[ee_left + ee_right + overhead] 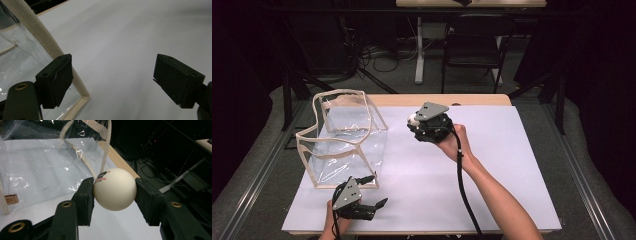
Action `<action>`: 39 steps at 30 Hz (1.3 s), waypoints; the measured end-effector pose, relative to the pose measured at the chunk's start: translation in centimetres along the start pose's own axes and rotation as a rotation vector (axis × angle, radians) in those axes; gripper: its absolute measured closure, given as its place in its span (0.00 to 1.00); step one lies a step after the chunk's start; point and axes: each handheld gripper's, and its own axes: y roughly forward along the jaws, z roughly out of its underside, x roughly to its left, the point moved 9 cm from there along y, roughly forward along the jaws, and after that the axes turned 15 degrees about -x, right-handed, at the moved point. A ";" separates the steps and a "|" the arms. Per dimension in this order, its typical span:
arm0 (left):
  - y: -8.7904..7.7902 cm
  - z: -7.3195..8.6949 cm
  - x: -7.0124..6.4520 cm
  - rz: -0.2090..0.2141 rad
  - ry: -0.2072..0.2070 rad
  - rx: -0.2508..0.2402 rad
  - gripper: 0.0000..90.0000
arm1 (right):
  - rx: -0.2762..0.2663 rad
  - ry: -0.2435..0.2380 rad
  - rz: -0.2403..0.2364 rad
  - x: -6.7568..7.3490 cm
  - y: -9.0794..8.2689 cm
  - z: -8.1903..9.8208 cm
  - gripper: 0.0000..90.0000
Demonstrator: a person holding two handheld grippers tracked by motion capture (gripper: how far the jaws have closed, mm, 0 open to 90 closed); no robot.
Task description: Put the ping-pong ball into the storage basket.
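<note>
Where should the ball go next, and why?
Probably over the open top of the clear bag. The right tongs grip the ball just beside it, while the left tongs wait open at the bag's near corner.

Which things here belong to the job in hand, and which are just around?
In the job:
- white ball, clamped in the right gripper
- clear bag with beige trim, standing open
- left gripper, open beside the bag's corner

Just around:
- folding chair
- floor cables
</note>
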 end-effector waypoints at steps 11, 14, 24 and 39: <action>0.0 0.0 0.0 0.000 0.001 0.000 0.18 | -0.010 0.002 -0.014 0.4 0.7 -0.9 0.56; 0.0 0.0 0.0 0.001 0.002 0.000 0.18 | -0.016 0.003 -0.017 0.4 0.9 -1.1 0.56; 0.0 0.0 0.0 0.002 0.003 0.001 0.18 | -0.010 -0.007 -0.029 0.7 1.6 -1.3 0.56; 0.0 0.0 0.0 0.003 0.003 0.001 0.18 | -0.024 -0.005 -0.047 1.1 2.6 -2.5 0.56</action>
